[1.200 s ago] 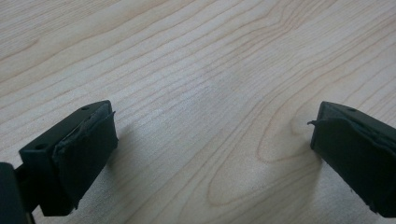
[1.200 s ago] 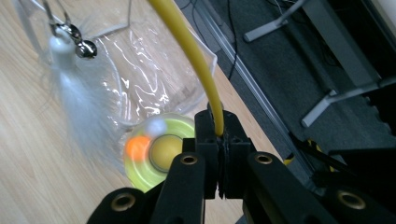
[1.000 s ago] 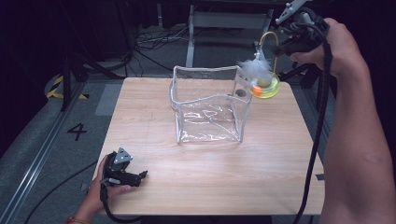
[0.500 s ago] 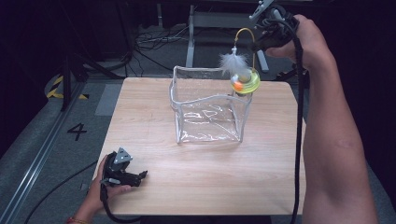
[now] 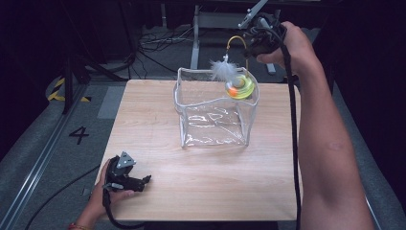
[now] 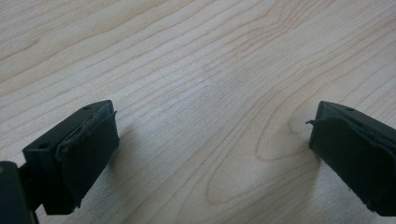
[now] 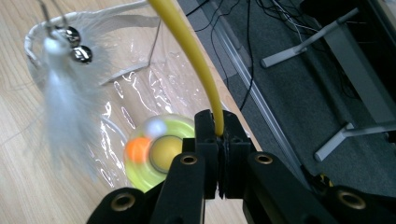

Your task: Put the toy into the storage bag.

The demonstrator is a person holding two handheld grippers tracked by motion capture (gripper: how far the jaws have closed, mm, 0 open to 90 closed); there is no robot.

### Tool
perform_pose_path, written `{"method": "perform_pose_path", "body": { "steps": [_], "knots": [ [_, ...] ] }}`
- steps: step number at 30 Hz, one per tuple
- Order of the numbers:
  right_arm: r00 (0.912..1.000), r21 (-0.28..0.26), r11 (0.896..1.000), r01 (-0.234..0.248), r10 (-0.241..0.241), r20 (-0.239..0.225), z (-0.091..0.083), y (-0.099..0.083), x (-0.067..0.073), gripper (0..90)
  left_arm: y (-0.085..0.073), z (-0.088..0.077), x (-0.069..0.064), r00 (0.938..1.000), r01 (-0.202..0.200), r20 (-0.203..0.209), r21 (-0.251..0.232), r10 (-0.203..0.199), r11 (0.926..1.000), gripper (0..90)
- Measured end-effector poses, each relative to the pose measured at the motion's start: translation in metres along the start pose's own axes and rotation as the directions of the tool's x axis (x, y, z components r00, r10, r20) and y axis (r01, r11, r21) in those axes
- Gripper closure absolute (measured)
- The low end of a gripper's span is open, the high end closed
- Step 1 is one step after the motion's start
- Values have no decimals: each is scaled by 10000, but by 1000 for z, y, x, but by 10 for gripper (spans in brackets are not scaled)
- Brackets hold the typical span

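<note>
Toy [image 5: 239, 87], a yellow-green ring with small balls, a white feather [image 5: 221, 70] and a curved yellow wire [image 7: 187, 49], hangs above the far right corner of a clear plastic bag [image 5: 215, 120], its wire pinched in the closed right gripper [image 5: 262, 37], while the left gripper [image 5: 128, 178] rests on the wooden table [image 5: 158, 129], jaws wide apart around nothing.

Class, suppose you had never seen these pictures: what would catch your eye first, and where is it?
First, the bright yellow-green toy with its white feather, hanging over the far right corner of the clear bag in the middle of the table. The right gripper is shut on the toy's yellow wand. The left gripper rests open near the table's front left corner.
</note>
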State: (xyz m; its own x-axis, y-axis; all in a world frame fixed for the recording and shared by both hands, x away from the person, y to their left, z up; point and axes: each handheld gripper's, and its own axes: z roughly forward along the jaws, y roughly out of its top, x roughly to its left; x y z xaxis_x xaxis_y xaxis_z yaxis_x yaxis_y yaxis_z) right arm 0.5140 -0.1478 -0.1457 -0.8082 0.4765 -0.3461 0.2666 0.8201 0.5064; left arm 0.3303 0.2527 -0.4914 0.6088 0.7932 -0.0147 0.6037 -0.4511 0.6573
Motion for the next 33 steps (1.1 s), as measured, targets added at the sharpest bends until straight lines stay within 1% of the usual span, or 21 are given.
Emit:
{"method": "perform_pose_path", "body": {
  "steps": [1, 3, 5, 9, 10, 11, 12, 14, 17, 18, 19, 20, 21, 23, 26, 27, 29, 30, 32, 33],
  "knots": [
    [10000, 64, 10000, -2, 2, -20, 3, 0, 1, 884, 0, 0, 0, 10000, -4, -2, 0, 4, 10000, 17],
    [10000, 194, 9998, -13, 11, 94, 10, -1, 1, 884, 0, 0, 0, 10000, 14, 15, 5, -14, 10000, 18],
    [9999, 123, 9998, -128, 129, -27, 15, -3, -1, 884, 0, 0, 0, 10000, -2, -1, -4, 2, 10000, 17],
    [9996, 183, 9998, -124, 129, -261, 27, -7, 2, 883, 0, -1, 0, 10000, -19, 63, 67, 18, 10000, 18],
    [9996, 183, 9998, -124, 129, -261, 27, -7, 2, 883, 0, 0, 0, 10000, -11, 37, 30, 10, 10000, 18],
    [9995, 193, 9997, -117, 123, -274, 33, -9, 4, 882, 0, -1, 0, 10000, -11, 70, 69, 11, 10000, 17],
    [9997, 235, 9996, -132, 137, -195, 36, -10, 4, 882, 0, 0, 0, 10000, -9, 52, 46, 9, 10000, 18],
    [9992, 29, 9994, -333, 334, -229, 41, -15, 4, 882, 0, 0, 0, 9999, -11, 100, 68, 10, 10000, 18],
    [9979, -171, 9982, -581, 576, -279, 45, -19, 2, 882, 0, -1, 0, 9999, 0, 124, 91, -1, 10000, 17],
    [9980, -220, 9981, -582, 577, -239, 45, -19, 1, 882, 0, 0, 0, 9999, 6, 129, 85, -7, 10000, 17],
    [9980, -289, 9976, -630, 628, -75, 44, -19, 0, 883, 0, 0, 0, 9999, 24, 132, 75, -25, 10000, 17],
    [9978, -433, 9969, -661, 657, -105, 41, -19, -2, 884, 0, 0, 0, 9999, -7, 127, 89, 6, 10000, 18],
    [9977, -483, 9965, -681, 680, -36, 40, -18, -2, 884, 0, 0, 0, 9999, 12, 124, 70, -13, 10000, 17],
    [9976, -504, 9964, -685, 687, 32, 40, -18, -2, 884, 0, 0, 0, 9999, 2, 121, 70, -3, 10000, 18],
    [9963, -438, 9956, -832, 841, 182, 43, -17, -3, 884, 0, 0, 1, 9999, -13, 124, 85, 12, 10000, 17],
    [9964, -488, 9953, -835, 842, 123, 44, -17, -2, 884, 0, 0, 0, 9999, 11, 108, 65, -12, 10000, 18],
    [9957, -574, 9943, -899, 911, 187, 47, -17, -2, 884, 0, 0, 0, 9999, 22, 128, 70, -23, 10000, 17],
    [9957, -560, 9943, -909, 918, 133, 48, -17, -2, 884, 0, 0, 0, 9999, 28, 135, 75, -29, 10000, 17],
    [9949, -565, 9938, -960, 976, 255, 51, -17, -2, 884, 0, 0, 0, 9999, 24, 134, 76, -25, 10000, 17],
    [9945, -550, 9933, -1014, 1028, 217, 52, -17, -2, 884, 0, 0, 0, 9999, 27, 135, 76, -28, 10000, 17]
  ]
}}
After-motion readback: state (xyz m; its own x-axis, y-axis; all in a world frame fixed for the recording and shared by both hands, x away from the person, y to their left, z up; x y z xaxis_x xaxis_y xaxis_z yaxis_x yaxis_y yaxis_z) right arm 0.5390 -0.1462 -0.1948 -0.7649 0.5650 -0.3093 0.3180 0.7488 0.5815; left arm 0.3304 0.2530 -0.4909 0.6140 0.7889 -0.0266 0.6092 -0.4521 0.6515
